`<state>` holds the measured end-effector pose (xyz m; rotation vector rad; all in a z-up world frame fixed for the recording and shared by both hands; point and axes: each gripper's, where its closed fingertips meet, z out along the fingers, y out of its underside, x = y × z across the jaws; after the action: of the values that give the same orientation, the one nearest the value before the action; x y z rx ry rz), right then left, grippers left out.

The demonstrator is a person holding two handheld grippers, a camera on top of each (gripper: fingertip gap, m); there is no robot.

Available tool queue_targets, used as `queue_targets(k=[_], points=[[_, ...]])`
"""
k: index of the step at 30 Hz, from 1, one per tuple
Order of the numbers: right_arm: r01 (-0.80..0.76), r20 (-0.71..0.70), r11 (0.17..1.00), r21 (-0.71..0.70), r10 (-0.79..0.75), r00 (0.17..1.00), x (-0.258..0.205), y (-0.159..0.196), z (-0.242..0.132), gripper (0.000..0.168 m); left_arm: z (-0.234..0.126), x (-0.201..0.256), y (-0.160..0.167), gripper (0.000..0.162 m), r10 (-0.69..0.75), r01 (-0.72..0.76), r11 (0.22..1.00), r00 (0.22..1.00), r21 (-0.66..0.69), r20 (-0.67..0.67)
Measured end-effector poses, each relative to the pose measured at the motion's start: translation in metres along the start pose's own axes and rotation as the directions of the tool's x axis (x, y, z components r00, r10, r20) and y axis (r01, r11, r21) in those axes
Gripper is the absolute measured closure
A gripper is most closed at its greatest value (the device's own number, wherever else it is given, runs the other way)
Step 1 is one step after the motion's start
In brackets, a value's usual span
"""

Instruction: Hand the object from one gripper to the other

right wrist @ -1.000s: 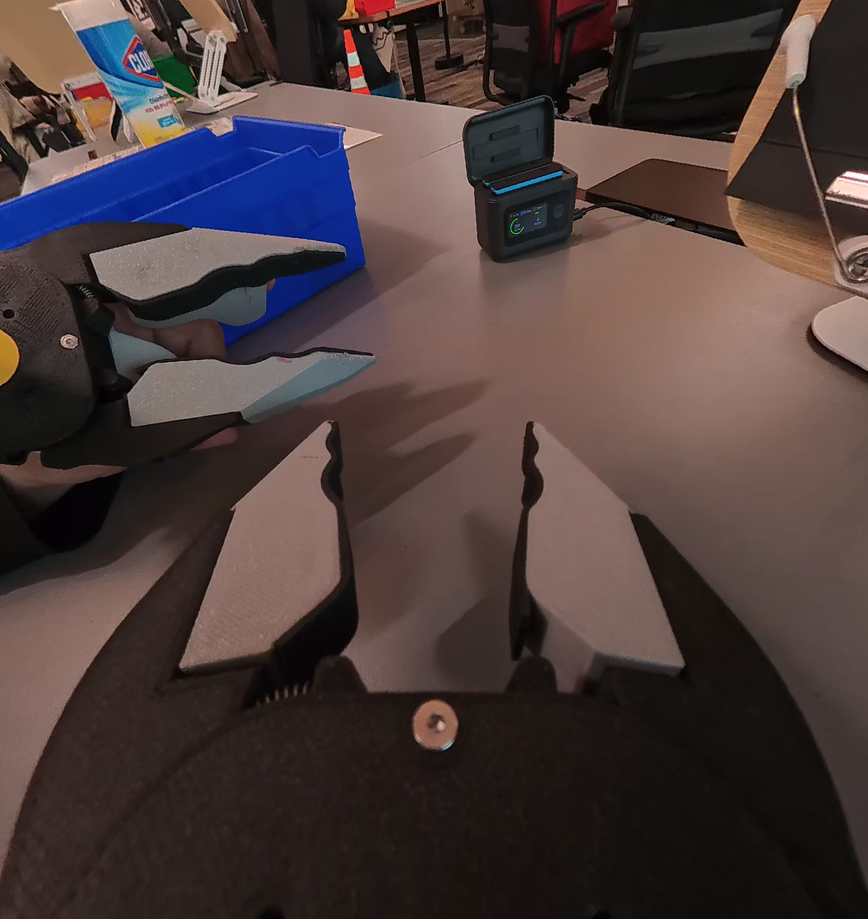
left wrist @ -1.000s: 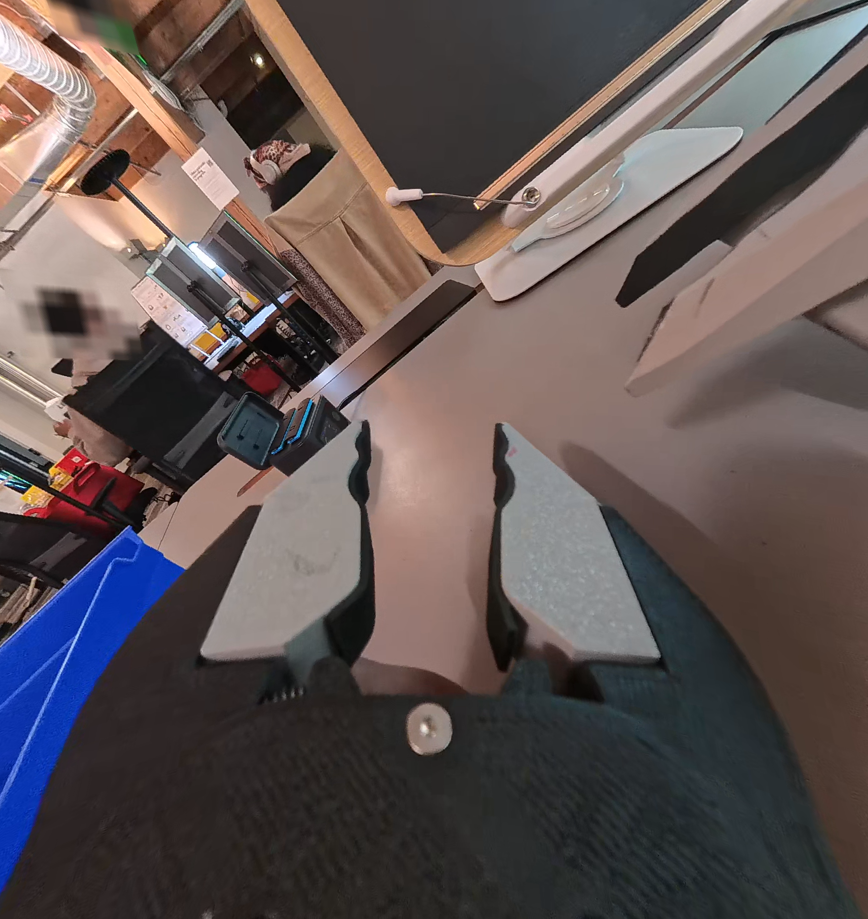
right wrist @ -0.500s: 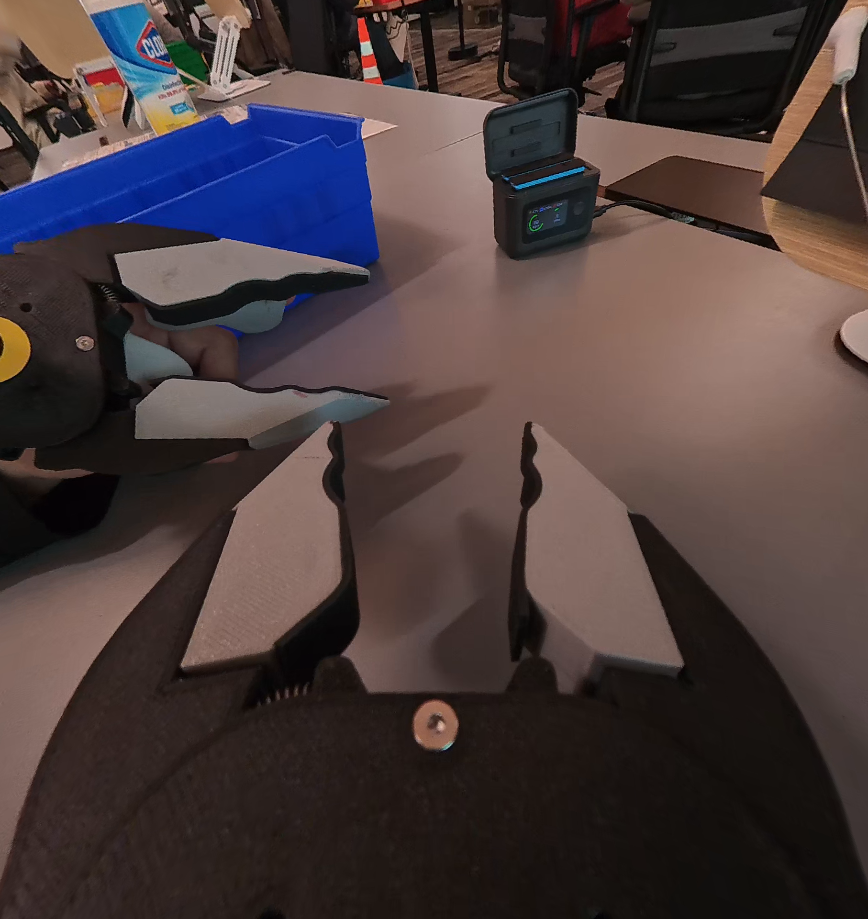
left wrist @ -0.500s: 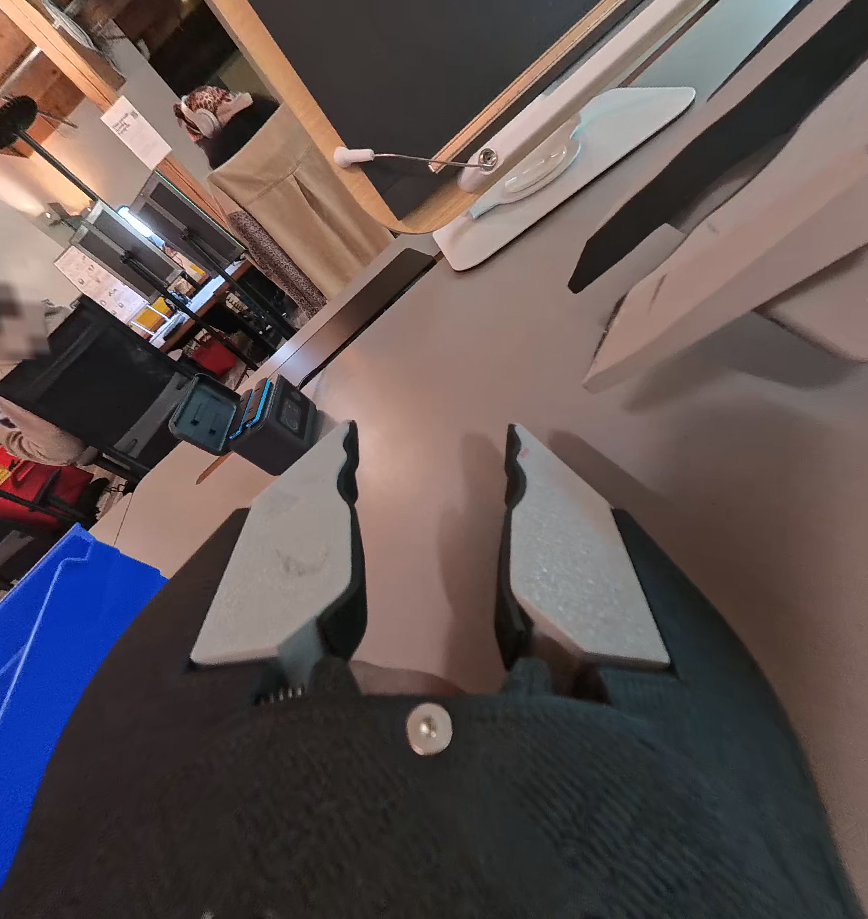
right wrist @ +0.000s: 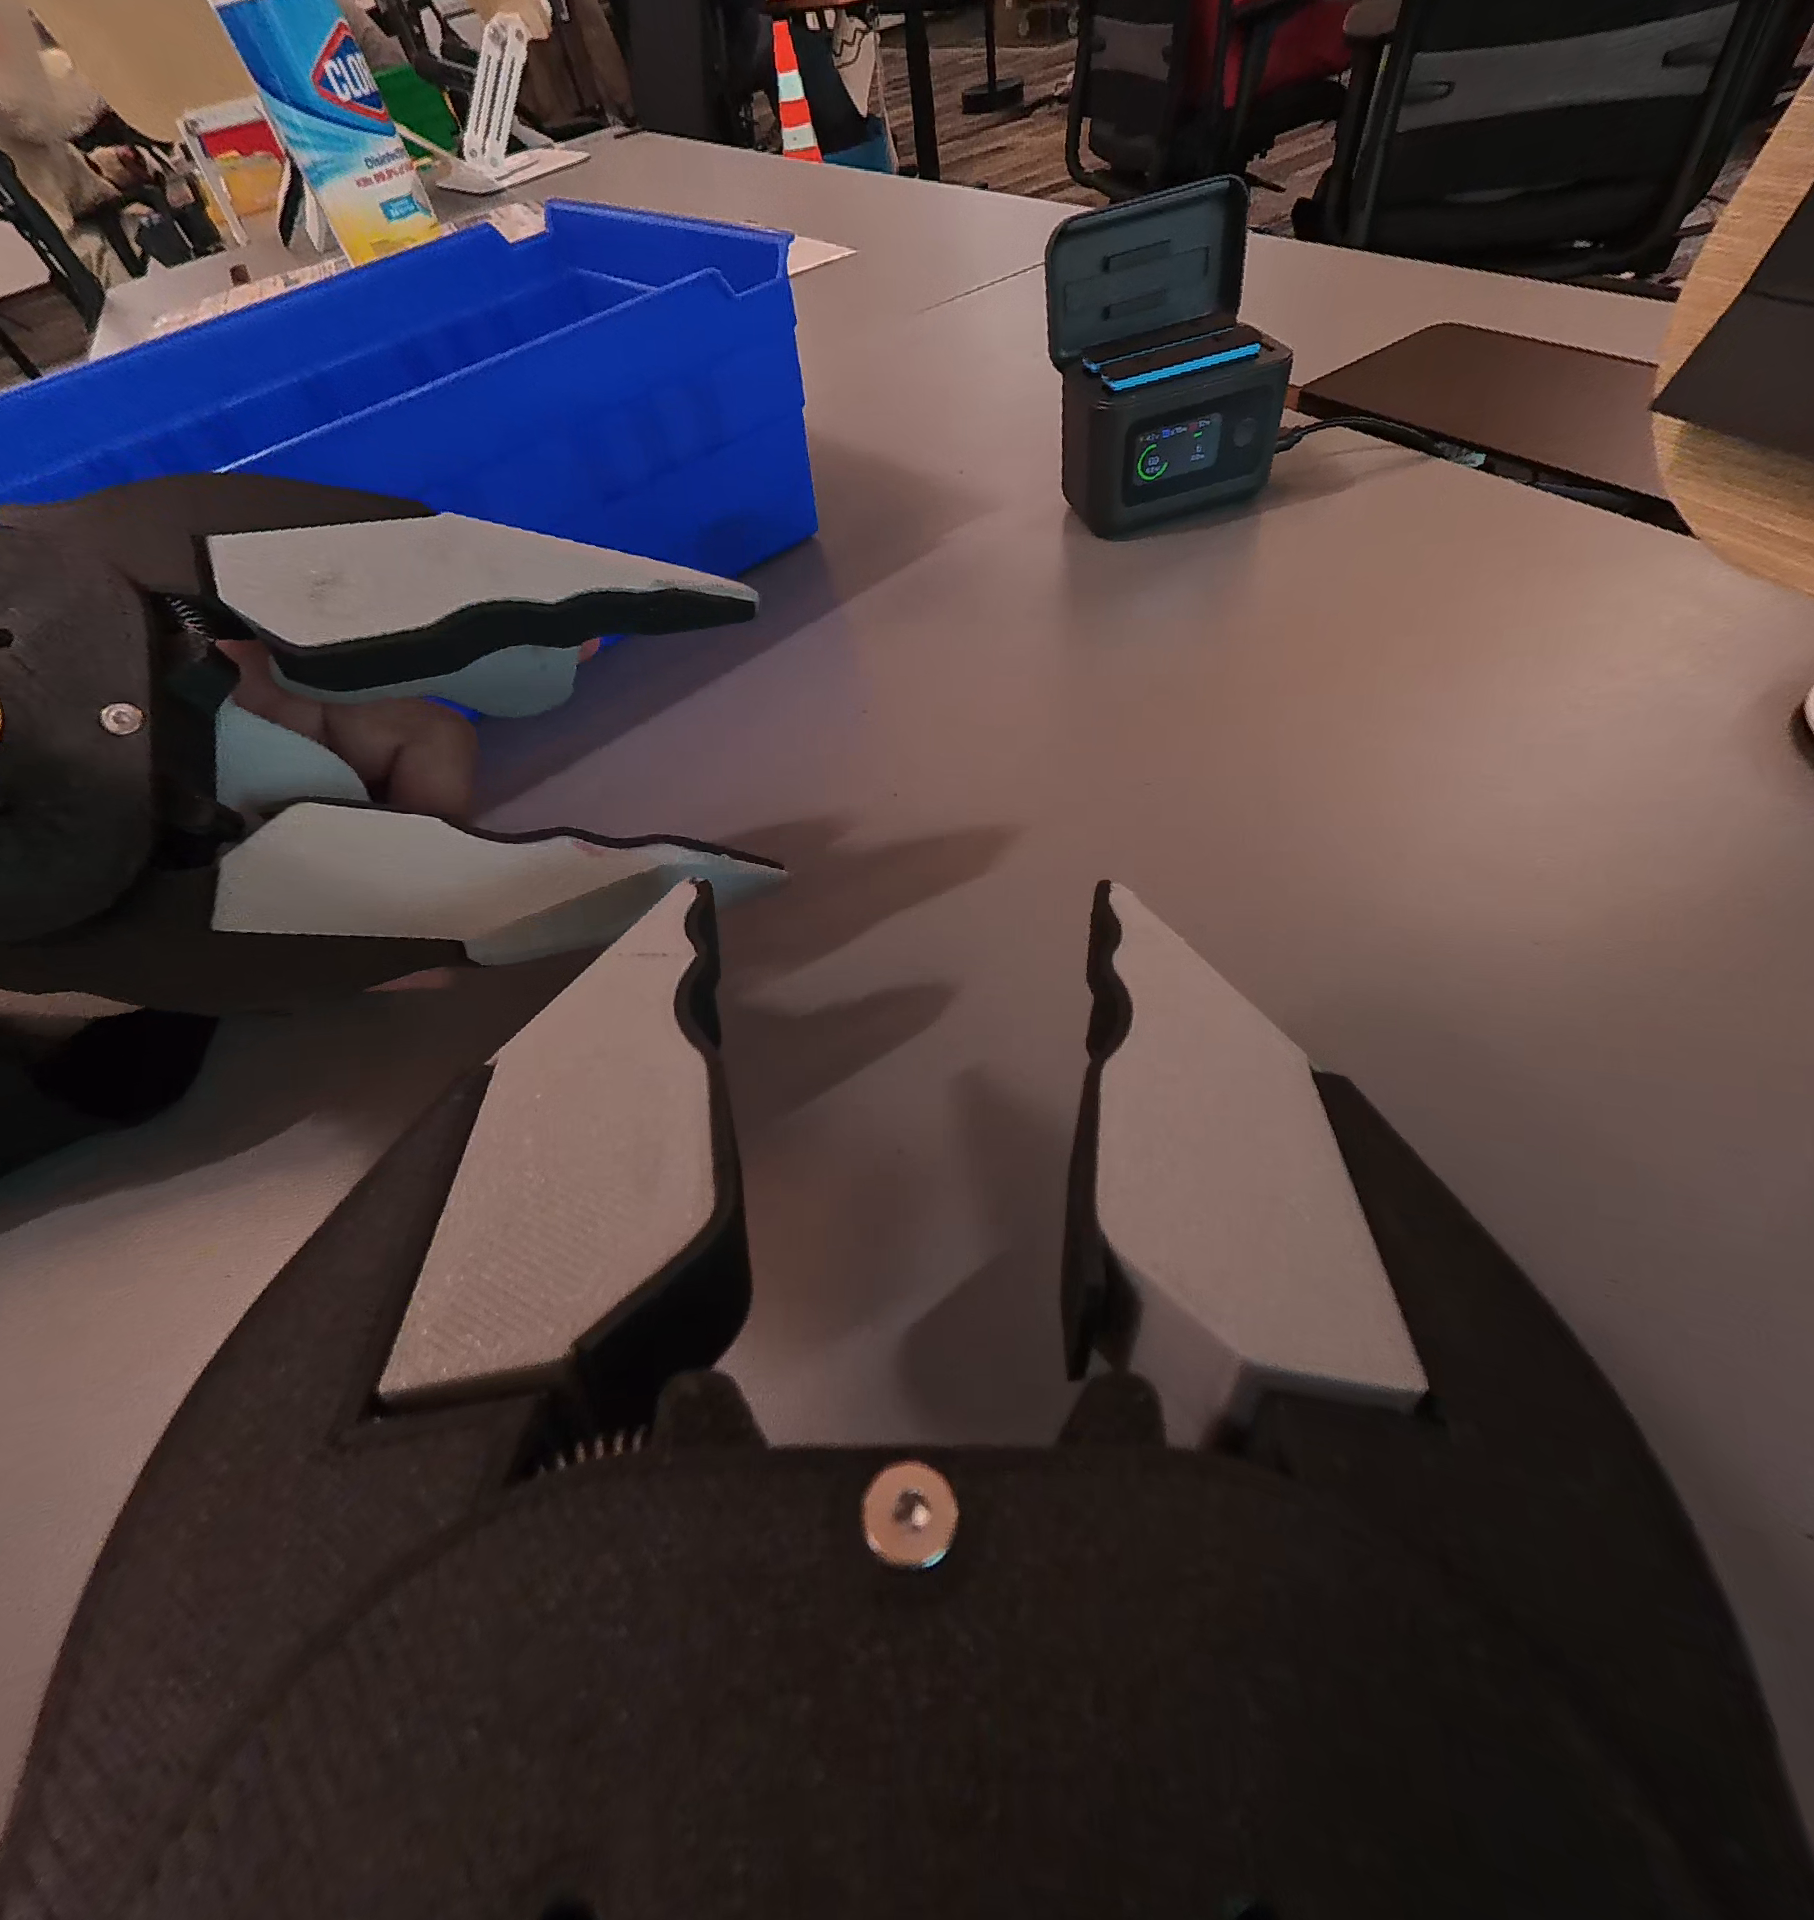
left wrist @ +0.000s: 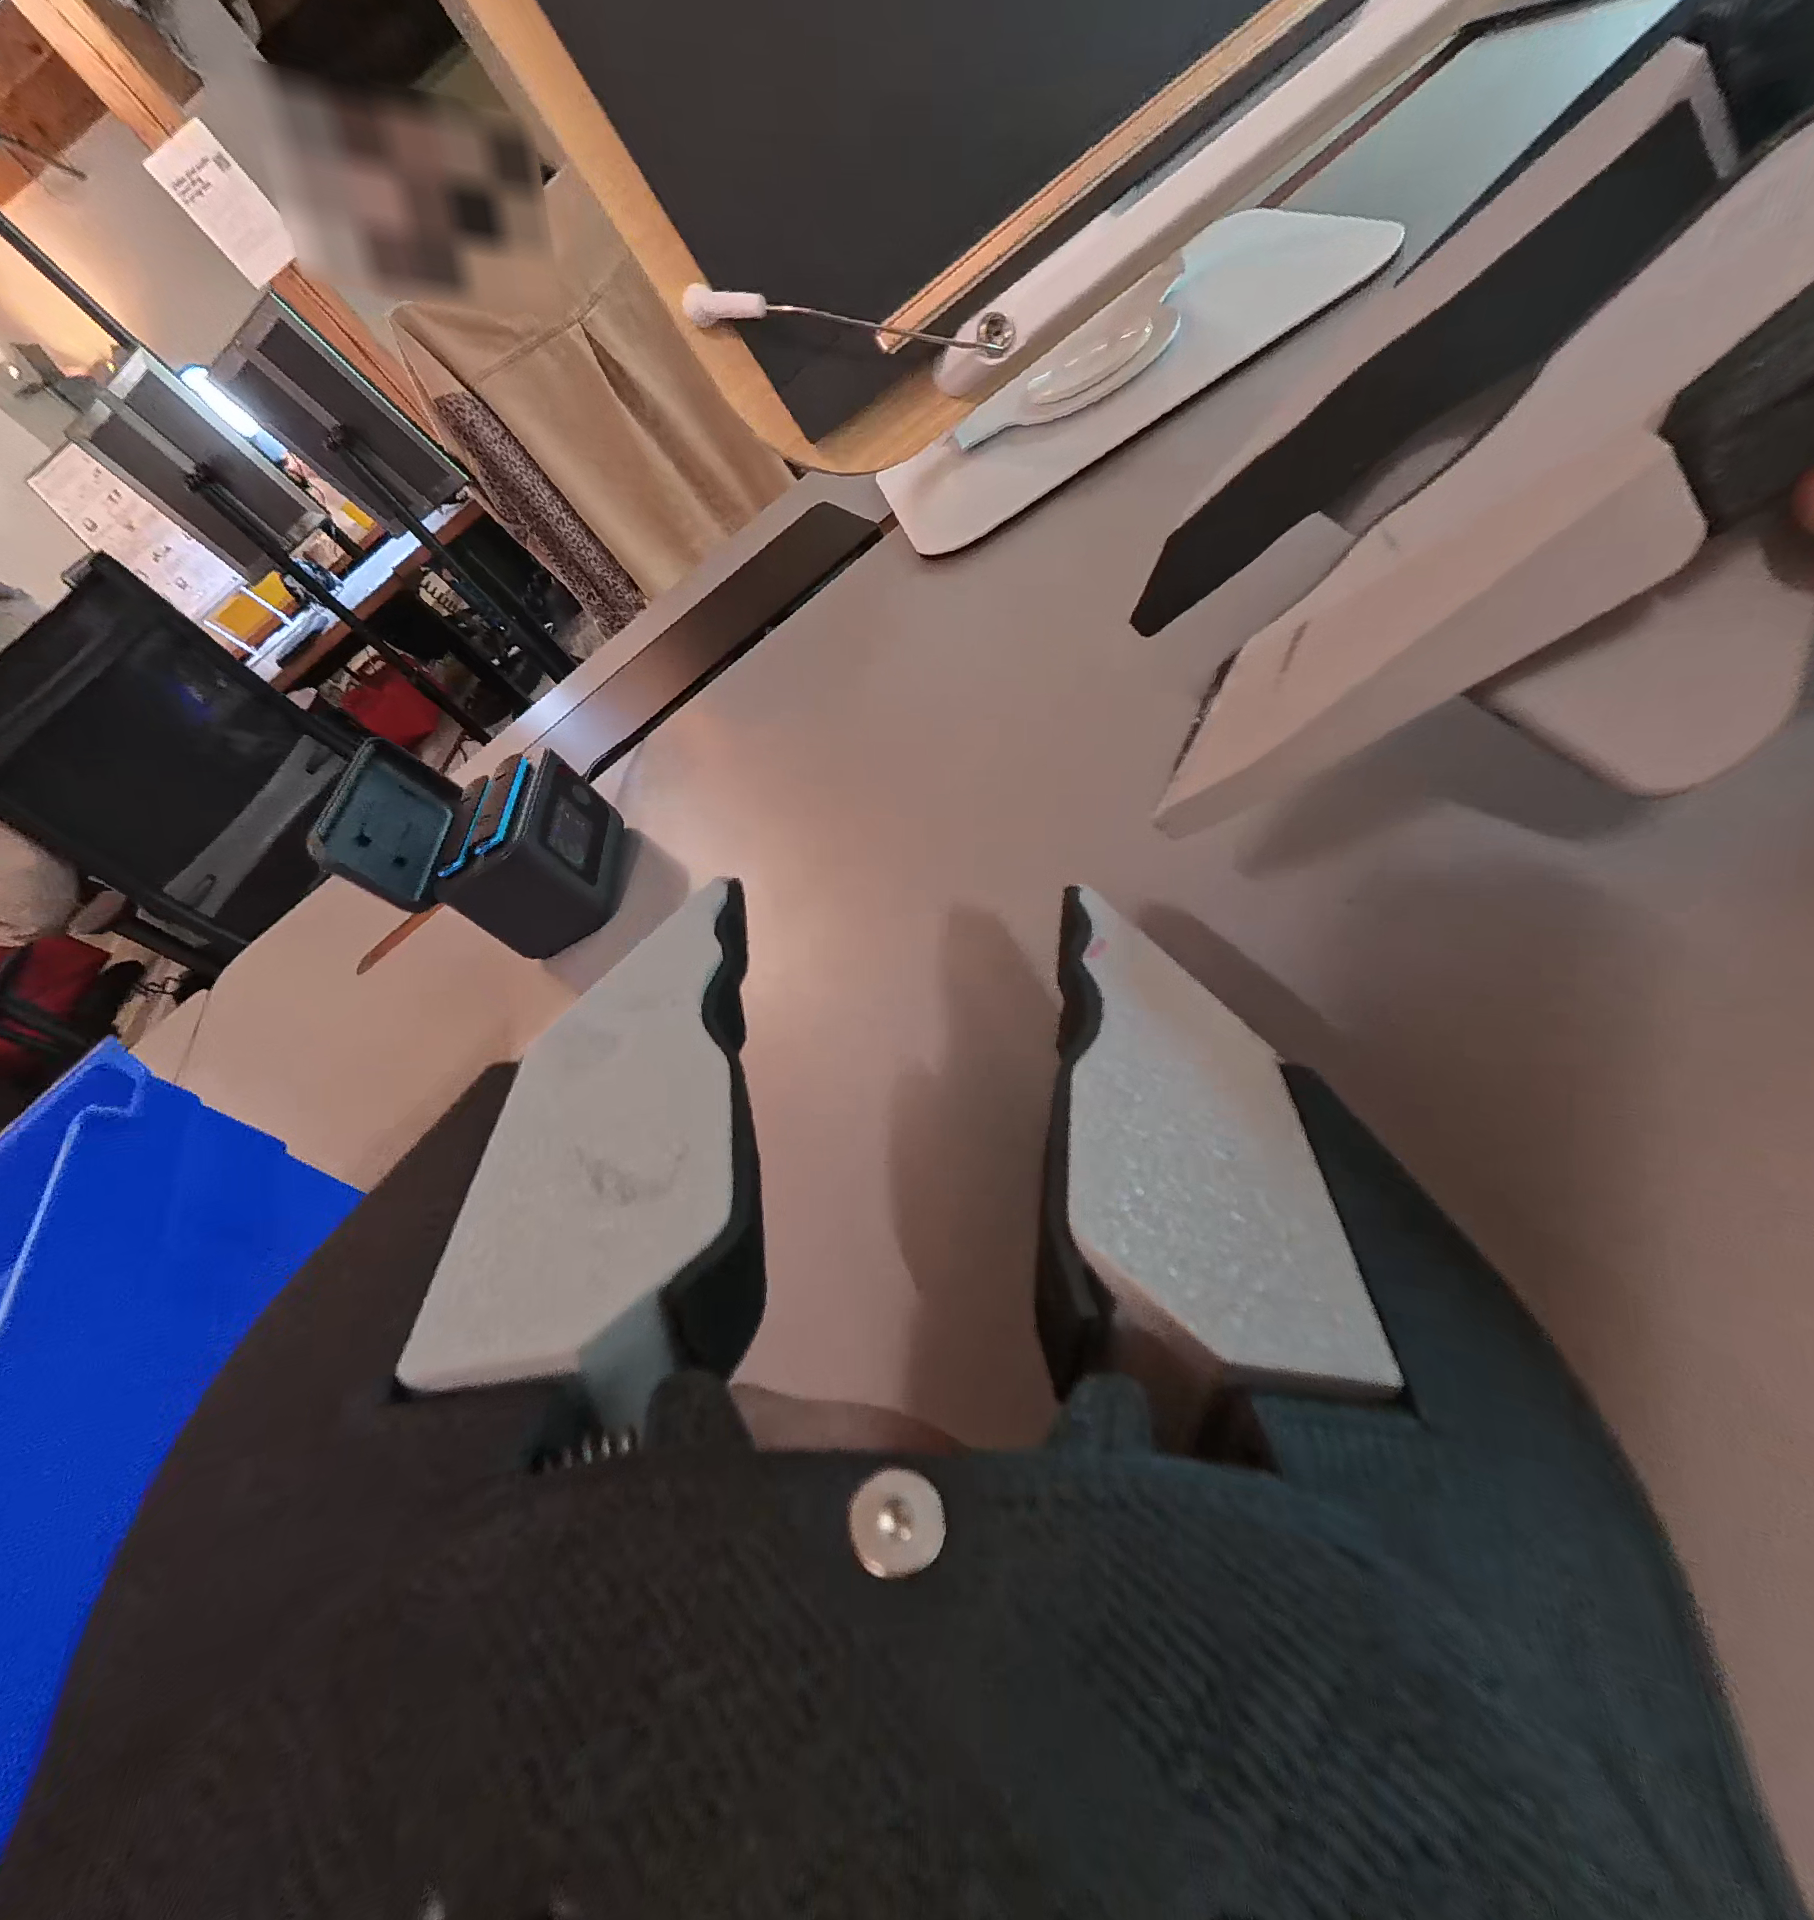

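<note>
My left gripper (left wrist: 898,904) is open and empty, turned on its side low over the grey table (left wrist: 882,748). My right gripper (right wrist: 901,894) is open and empty too, level above the table. In the right wrist view the left gripper (right wrist: 768,738) comes in from the left, and its lower fingertip lies just beside my right gripper's left fingertip. In the left wrist view the right gripper (left wrist: 1157,727) shows at the upper right. No object is held by either gripper, and I see none between them.
A blue bin (right wrist: 570,416) stands at the back left, just behind the left gripper; its inside is hidden. A dark charging case (right wrist: 1168,416) with its lid open stands ahead, with a cable. A monitor stand base (left wrist: 1142,364) is at the right. A wipes canister (right wrist: 331,125) stands behind the bin. My left tips are roughly 20 centimetres from the dark charging case (right wrist: 1168,416).
The right gripper has moved forward and the two grippers have drawn closer, their fingertips now nearly meeting. Both have stayed open and empty.
</note>
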<state>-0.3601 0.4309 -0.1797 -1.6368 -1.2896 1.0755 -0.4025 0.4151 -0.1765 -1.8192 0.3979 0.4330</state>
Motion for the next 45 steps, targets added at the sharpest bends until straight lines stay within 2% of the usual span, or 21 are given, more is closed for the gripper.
queue_targets(k=[11,21,32,35,38,41,43,45], points=[[-0.023,0.004,1.000,0.011,0.023,1.000,0.002,-0.001,-0.001,0.100,-0.010,-0.004,0.002,0.102,-0.072,0.072,0.997,0.997,0.004,0.000],[-0.017,0.006,1.000,0.015,0.017,1.000,0.001,-0.002,-0.002,0.100,-0.019,0.008,0.003,0.102,-0.038,0.038,0.999,0.999,-0.006,-0.016],[-0.017,0.009,1.000,0.018,0.016,1.000,0.001,-0.002,-0.003,0.101,-0.061,0.026,0.005,0.096,-0.123,0.122,0.992,0.986,-0.011,-0.115],[-0.016,0.012,1.000,0.016,0.016,1.000,0.000,-0.001,-0.002,0.101,-0.085,0.031,-0.010,0.108,-0.129,0.130,0.991,0.972,-0.008,-0.196],[-0.012,0.011,1.000,0.012,0.012,1.000,0.000,-0.001,-0.002,0.101,-0.119,0.010,-0.051,0.109,-0.097,0.117,0.989,0.974,0.090,-0.203],[-0.011,0.013,1.000,0.008,0.011,1.000,-0.001,-0.001,-0.002,0.101,-0.140,-0.037,-0.077,0.107,-0.095,0.113,0.987,0.983,0.116,-0.156],[-0.011,0.014,1.000,0.010,0.011,1.000,-0.001,-0.001,-0.002,0.101,-0.141,-0.089,-0.071,0.104,-0.101,0.105,0.992,0.994,0.074,-0.052],[-0.012,0.017,1.000,0.010,0.011,1.000,-0.002,-0.001,-0.002,0.102,-0.135,-0.145,-0.048,0.097,-0.127,0.127,0.992,0.990,0.005,0.066]])
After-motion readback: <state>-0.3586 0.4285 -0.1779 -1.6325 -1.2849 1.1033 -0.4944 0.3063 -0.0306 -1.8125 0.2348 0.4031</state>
